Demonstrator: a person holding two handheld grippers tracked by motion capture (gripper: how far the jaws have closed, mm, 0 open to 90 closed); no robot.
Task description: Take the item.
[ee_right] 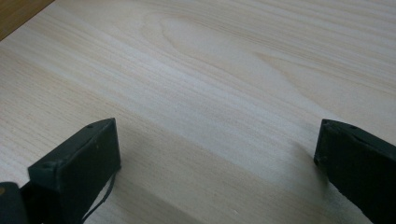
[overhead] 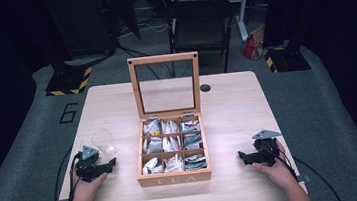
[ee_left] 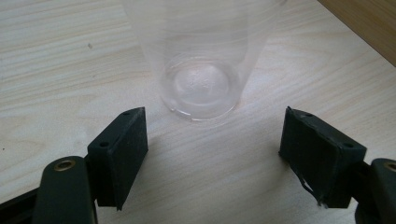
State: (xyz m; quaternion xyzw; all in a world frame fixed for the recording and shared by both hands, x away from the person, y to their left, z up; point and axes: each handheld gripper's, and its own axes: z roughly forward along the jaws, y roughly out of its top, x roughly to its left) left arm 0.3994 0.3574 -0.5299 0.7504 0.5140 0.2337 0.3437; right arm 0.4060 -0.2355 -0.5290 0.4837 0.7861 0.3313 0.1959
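Where lettered, "TEA" on box

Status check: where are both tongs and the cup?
Left tongs open, clear plastic cup just ahead, ungripped. Right tongs open over bare light wooden table. Wooden tea box open between them, nothing blocking.

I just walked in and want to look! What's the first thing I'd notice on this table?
Your eye goes first to the wooden tea box in the middle of the table, its glass lid standing open and its nine little compartments full of tea bags. Next, a clear plastic cup stands upright to the box's left, right in front of the open left gripper. The right gripper rests open on bare wood.
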